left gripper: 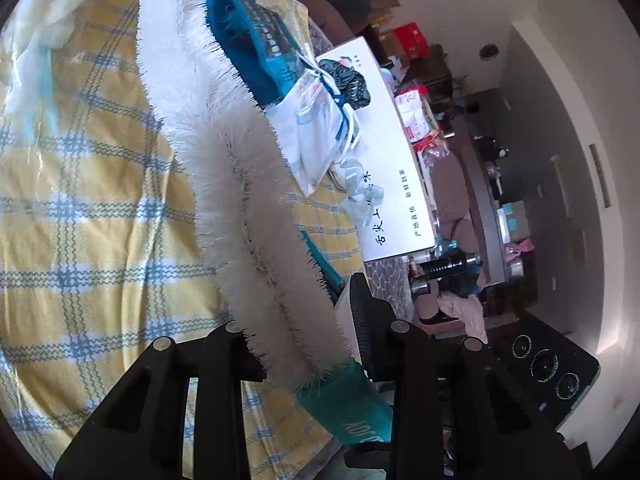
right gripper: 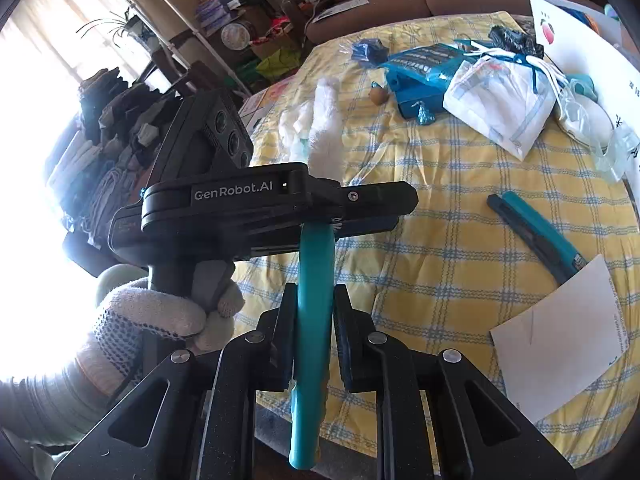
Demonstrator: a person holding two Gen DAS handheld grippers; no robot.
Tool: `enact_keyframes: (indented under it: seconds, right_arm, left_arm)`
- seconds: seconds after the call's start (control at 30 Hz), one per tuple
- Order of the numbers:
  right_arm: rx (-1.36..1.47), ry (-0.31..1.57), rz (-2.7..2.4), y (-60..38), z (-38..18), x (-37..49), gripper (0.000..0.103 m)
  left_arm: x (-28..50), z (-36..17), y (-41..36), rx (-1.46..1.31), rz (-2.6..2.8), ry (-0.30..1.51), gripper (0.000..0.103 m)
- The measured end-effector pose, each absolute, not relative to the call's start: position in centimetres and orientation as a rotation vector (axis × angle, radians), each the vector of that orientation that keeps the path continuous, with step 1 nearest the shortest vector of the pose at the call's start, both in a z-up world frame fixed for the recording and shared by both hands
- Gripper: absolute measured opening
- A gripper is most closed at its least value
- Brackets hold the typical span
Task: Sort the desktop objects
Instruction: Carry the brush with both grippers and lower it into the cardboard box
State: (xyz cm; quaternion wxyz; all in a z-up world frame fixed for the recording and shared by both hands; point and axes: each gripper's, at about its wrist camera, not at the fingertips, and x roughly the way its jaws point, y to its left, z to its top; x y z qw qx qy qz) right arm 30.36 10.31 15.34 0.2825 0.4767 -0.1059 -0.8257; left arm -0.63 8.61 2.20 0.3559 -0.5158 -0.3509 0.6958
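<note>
Two claws (left gripper: 320, 344) (right gripper: 314, 320) grip brush (left gripper: 248, 184); only right view shows knife (right gripper: 536, 232).

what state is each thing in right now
bottle brush: off the table, gripped at both ends
left hand-held gripper: shut on the brush by the bristles
right hand-held gripper: shut on the teal handle
box cutter: flat on the tablecloth
paper sheet: flat at the table edge

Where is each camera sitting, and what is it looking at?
Left wrist: sits on the left claw, looking along the white bottle brush it grips, over the yellow tablecloth; only its black fingers show.
Right wrist: sits on the right claw, gripping the brush's teal handle, facing the left claw and gloved hand.
Shared: brush, tablecloth, white pouch, teal box cutter.
</note>
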Motion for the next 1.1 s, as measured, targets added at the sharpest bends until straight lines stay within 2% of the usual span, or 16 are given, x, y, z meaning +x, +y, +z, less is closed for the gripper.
enact_keyframes:
  seconds: [0.23, 0.5, 0.67, 0.83, 0.93, 1.1]
  right_arm:
    - [1.152, -0.28, -2.299, 14.3, 20.5, 30.5, 0.016]
    - [1.102, -0.353, -2.455, 26.6, 27.3, 26.6, 0.016]
    - [1.155, -0.381, -2.544, 34.9, 28.4, 23.3, 0.016]
    - [1.268, -0.324, -2.602, 41.1, 27.3, 19.7, 0.016]
    - [1.325, -0.313, -2.614, 43.8, 25.7, 17.7, 0.016]
    - [1.406, -0.308, -2.584, 46.5, 22.5, 15.8, 0.016]
  left_arm:
    - [-3.5, 10.0, 14.6, -1.238, 1.803, -0.783, 0.029]
    - [-10.3, 15.8, 29.8, -1.253, 1.753, -0.606, 0.029]
    - [-14.6, 15.6, 39.1, -1.328, 1.712, -0.536, 0.03]
    - [-18.1, 13.7, 46.5, -1.435, 1.734, -0.407, 0.03]
    - [-19.2, 12.0, 49.3, -1.489, 1.749, -0.332, 0.029]
    - [-19.3, 8.7, 50.7, -1.568, 1.722, -0.346, 0.029]
